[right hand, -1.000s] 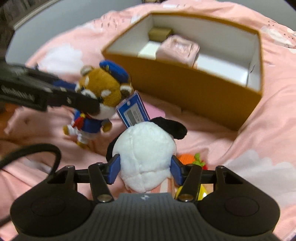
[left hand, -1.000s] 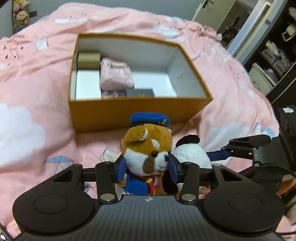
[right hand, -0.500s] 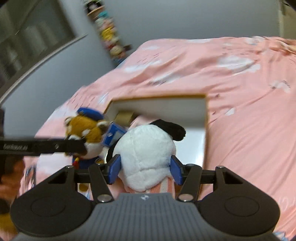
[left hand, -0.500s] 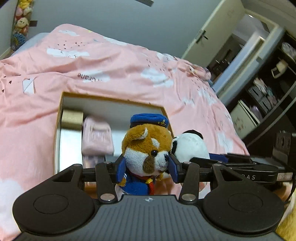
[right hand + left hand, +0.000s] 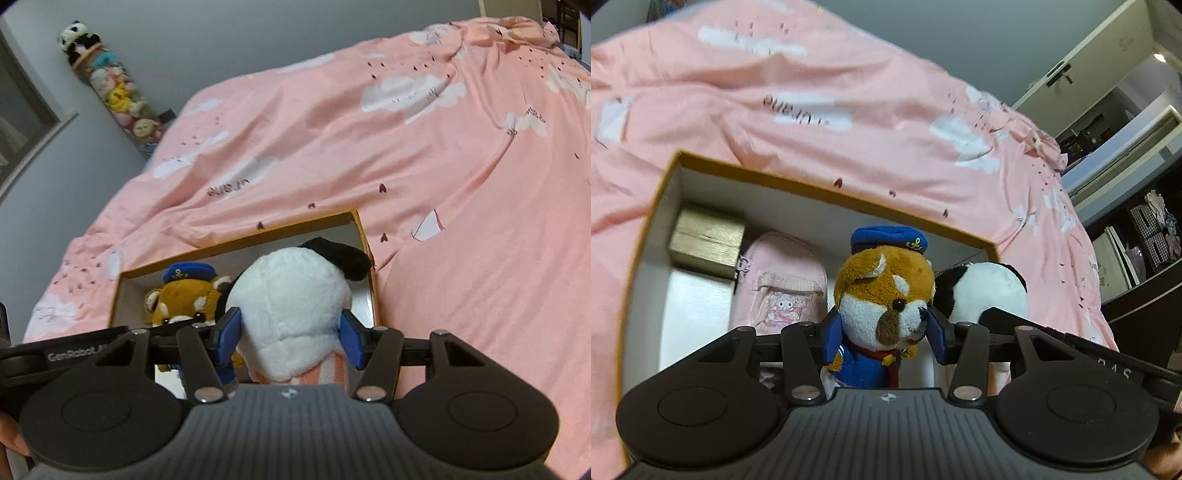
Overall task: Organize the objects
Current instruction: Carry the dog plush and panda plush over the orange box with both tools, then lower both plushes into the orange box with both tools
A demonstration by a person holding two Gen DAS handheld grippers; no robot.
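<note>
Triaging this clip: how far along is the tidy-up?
Done: gold case and pink pouch already lie in the box. In hand: left gripper shut on the dog plush, right gripper shut on the panda plush, both over the box. Left: release both inside.

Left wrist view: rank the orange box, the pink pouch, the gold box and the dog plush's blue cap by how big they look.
1. orange box
2. pink pouch
3. gold box and blue cap: these look alike here, and the cap is nearer the camera, so I won't rank them.
</note>
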